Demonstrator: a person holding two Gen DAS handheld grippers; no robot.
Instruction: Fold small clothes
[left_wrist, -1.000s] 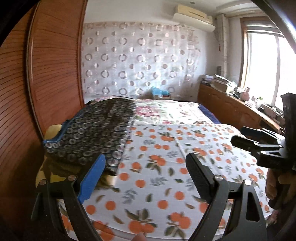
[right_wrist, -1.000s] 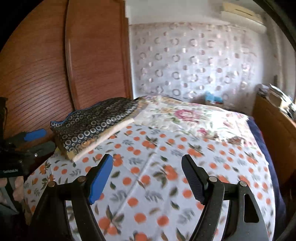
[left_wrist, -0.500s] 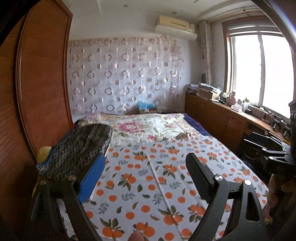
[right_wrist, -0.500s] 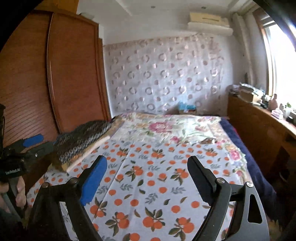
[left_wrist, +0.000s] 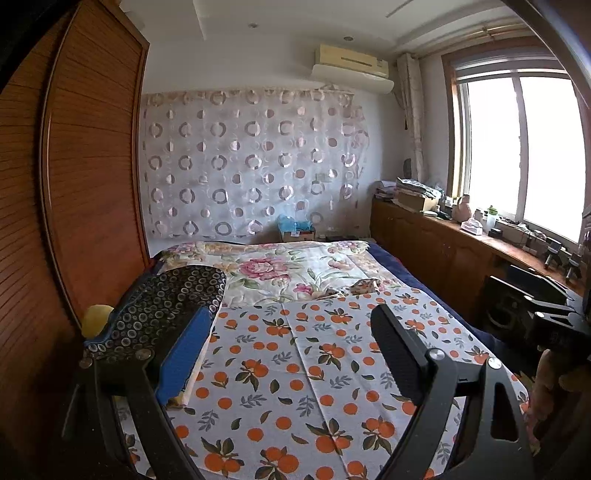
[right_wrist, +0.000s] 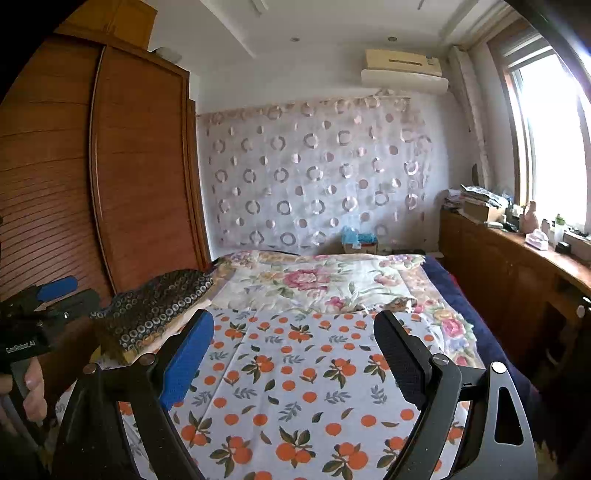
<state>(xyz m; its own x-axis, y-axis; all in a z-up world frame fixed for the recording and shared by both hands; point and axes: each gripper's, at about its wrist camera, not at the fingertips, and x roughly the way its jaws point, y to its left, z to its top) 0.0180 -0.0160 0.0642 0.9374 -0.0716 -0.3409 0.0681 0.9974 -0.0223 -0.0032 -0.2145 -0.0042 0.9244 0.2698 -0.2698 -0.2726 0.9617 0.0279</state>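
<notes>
A folded dark garment with a ring pattern (left_wrist: 162, 306) (right_wrist: 155, 310) lies on a cream folded layer at the left edge of the bed, on the orange-print sheet (left_wrist: 295, 369) (right_wrist: 295, 376). My left gripper (left_wrist: 291, 314) hangs open above the sheet with nothing between its fingers; its blue pad (left_wrist: 184, 354) overlaps the garment's near corner in the view. My right gripper (right_wrist: 293, 317) is open and empty too, over the middle of the sheet. Each gripper shows in the other's view: the right one (left_wrist: 546, 306), and the left one (right_wrist: 51, 295) held by a hand (right_wrist: 29, 391).
A wooden wardrobe (left_wrist: 74, 184) stands close along the bed's left side. A low wooden cabinet (left_wrist: 443, 251) with clutter runs under the window on the right. A small crumpled patterned cloth (left_wrist: 365, 286) lies on the floral quilt (left_wrist: 288, 266) farther back. A box (left_wrist: 295, 230) sits by the curtain.
Both views have lifted and drawn back from the bed, so more of the wall and ceiling shows. The right gripper's jaws have widened a little. The dark garment stays put.
</notes>
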